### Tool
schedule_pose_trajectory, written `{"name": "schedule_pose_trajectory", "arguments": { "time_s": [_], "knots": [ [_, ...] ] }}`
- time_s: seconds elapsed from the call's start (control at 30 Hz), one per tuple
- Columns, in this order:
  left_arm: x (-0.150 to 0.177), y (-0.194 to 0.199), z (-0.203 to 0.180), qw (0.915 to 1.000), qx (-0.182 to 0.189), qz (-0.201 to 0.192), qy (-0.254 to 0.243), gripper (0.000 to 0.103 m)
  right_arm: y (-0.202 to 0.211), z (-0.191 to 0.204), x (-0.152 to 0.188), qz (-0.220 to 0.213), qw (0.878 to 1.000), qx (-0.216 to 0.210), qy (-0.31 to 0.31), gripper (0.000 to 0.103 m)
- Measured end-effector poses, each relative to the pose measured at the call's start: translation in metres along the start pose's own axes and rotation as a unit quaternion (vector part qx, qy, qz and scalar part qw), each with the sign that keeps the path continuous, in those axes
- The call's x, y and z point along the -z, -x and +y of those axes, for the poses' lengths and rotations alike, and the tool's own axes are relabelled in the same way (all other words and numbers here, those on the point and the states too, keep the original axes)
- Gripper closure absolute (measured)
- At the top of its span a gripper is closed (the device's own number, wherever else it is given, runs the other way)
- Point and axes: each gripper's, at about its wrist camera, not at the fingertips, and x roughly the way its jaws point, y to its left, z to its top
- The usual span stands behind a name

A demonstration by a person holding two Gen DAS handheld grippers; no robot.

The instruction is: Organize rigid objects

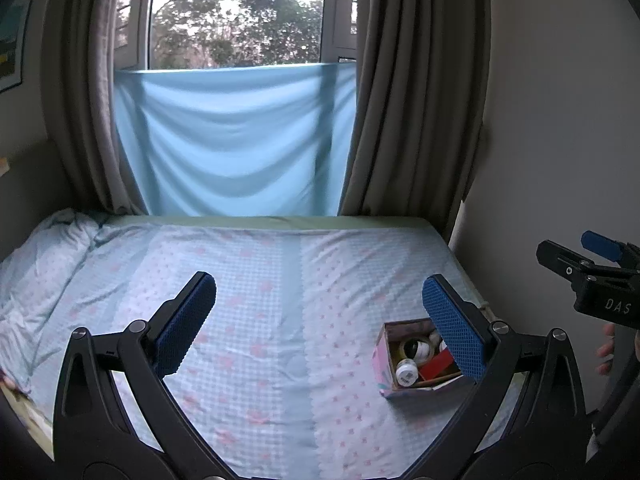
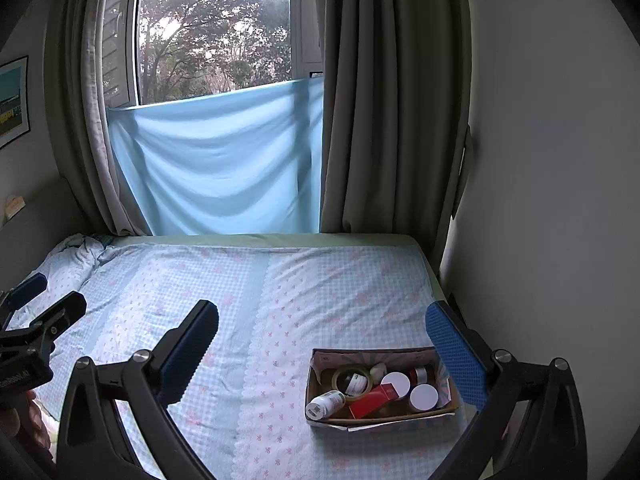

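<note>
A small cardboard box (image 2: pixel 320 392) sits on the bed near its right edge; it also shows in the left wrist view (image 1: pixel 382 364). It holds a red carton (image 2: pixel 372 399), a tape roll (image 2: pixel 352 376), a white bottle (image 2: pixel 325 403) and white-lidded jars (image 2: pixel 423 396). My left gripper (image 1: pixel 320 320) is open and empty above the bed, left of the box. My right gripper (image 2: pixel 322 346) is open and empty, hovering over the box. Each gripper shows at the edge of the other's view: the right one (image 1: pixel 592 276) and the left one (image 2: pixel 36 320).
The bed (image 2: pixel 240 300) has a blue checked sheet with a rumpled quilt (image 1: pixel 48 248) at the far left. A white wall (image 2: pixel 540 200) runs close along the bed's right side. Curtains (image 1: pixel 420 120) and a blue cloth (image 1: pixel 236 140) hang behind the bed.
</note>
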Motion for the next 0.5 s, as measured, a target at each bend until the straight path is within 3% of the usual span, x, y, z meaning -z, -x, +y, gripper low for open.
{"name": "schedule_pose_trajectory", "arguments": {
  "time_s": [0.5],
  "knots": [
    [-0.0077, 0.0061, 0.0028, 0.9976, -0.063, -0.030, -0.002, 0.000, -0.0020, -0.0031, -0.0025, -0.001, 1.000, 0.001, -0.001, 0.000]
  ]
}}
